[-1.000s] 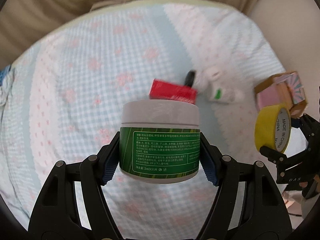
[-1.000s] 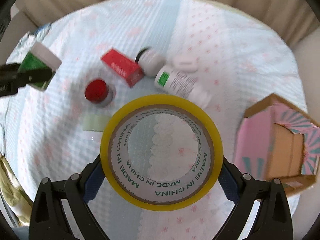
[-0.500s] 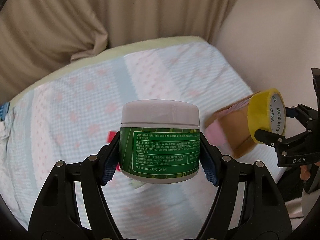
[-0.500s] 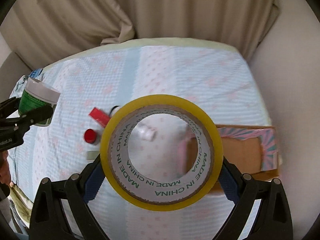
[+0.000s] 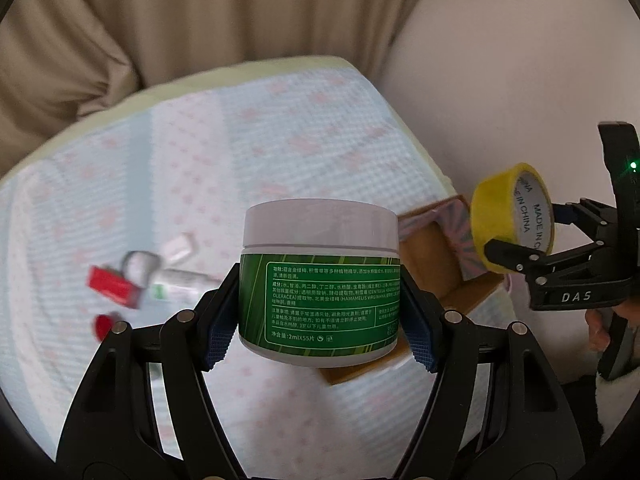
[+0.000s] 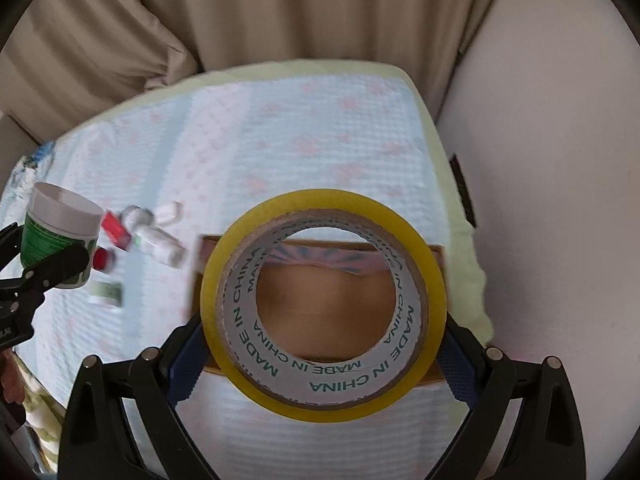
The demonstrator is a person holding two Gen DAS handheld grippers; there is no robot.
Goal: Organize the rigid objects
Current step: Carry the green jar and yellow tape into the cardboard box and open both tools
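My left gripper [image 5: 320,312] is shut on a green jar with a white lid [image 5: 320,280] and holds it in the air above the bed. My right gripper [image 6: 324,352] is shut on a yellow tape roll [image 6: 324,296], held over an open cardboard box [image 6: 320,300]. In the left wrist view the right gripper [image 5: 520,240] with the tape roll [image 5: 512,220] hangs at the right, above the box [image 5: 432,264]. In the right wrist view the left gripper [image 6: 52,264] holds the jar [image 6: 60,232] at the left.
On the checked bedspread [image 5: 240,152] lie a red box [image 5: 114,288], a white bottle [image 5: 176,280], a small white piece [image 5: 180,246] and a red cap [image 5: 106,324]. A small green box [image 6: 106,292] lies near them. Beige curtains hang behind; a white wall stands at the right.
Both grippers have risen and tilted up, then swung right toward the cardboard box. The tape roll now hangs over the box opening. Both grips are unchanged.
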